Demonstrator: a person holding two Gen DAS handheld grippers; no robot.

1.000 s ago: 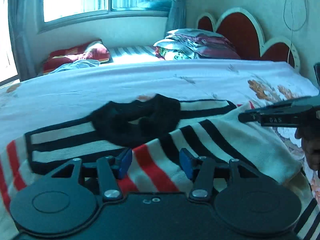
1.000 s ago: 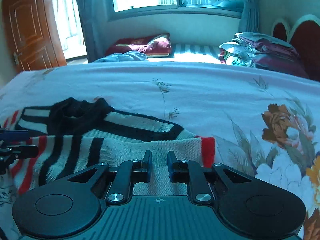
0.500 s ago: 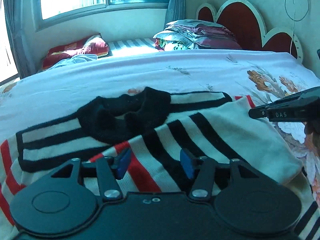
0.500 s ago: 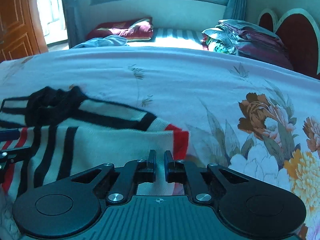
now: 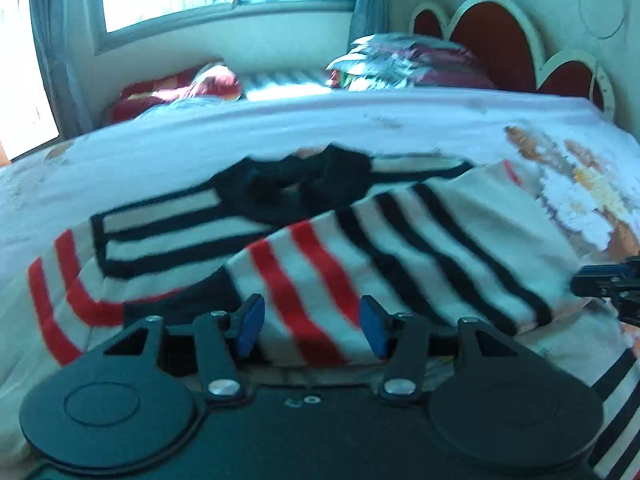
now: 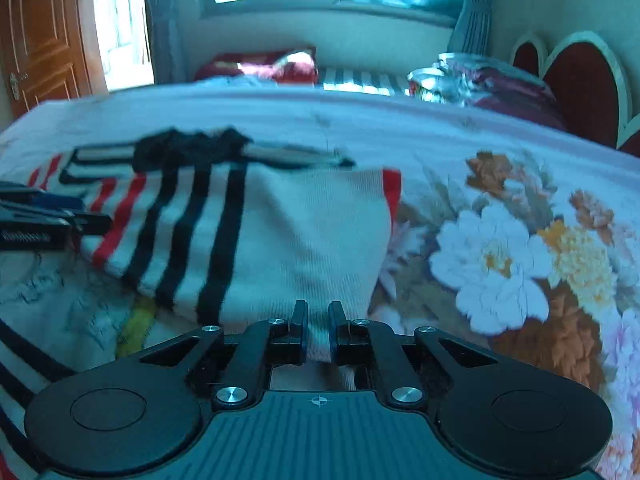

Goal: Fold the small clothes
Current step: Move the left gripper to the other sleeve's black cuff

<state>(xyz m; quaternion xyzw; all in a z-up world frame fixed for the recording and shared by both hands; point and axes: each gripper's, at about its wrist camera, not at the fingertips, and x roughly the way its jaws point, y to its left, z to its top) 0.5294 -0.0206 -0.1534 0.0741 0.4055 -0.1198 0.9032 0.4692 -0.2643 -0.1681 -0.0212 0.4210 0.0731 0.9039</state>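
Left wrist view: striped sweater (image 5: 400, 240), cream with black and red bands and black collar, lies on the bed (image 5: 200, 148), sleeve folded across. Left gripper (image 5: 312, 326) stands apart over it; right gripper (image 6: 318, 330) pinches its edge.

You are seeing the striped sweater (image 5: 420, 240) smeared by motion in both views, its stripe edges running soft. In the left wrist view your left gripper (image 5: 312, 326) is covering the sweater's near edge, and the picture's bottom and lower right corner are cutting off the rest of the cloth. The right gripper (image 5: 608, 284) is showing only as a dark tip at the right edge. In the right wrist view the fold of knit between the fingers (image 6: 300, 328) is disappearing behind the gripper body. The left gripper (image 6: 44, 220) is being cropped by the left edge. The bedding pile (image 6: 476, 80) by the bed's far edge is blurring beyond telling its items apart.
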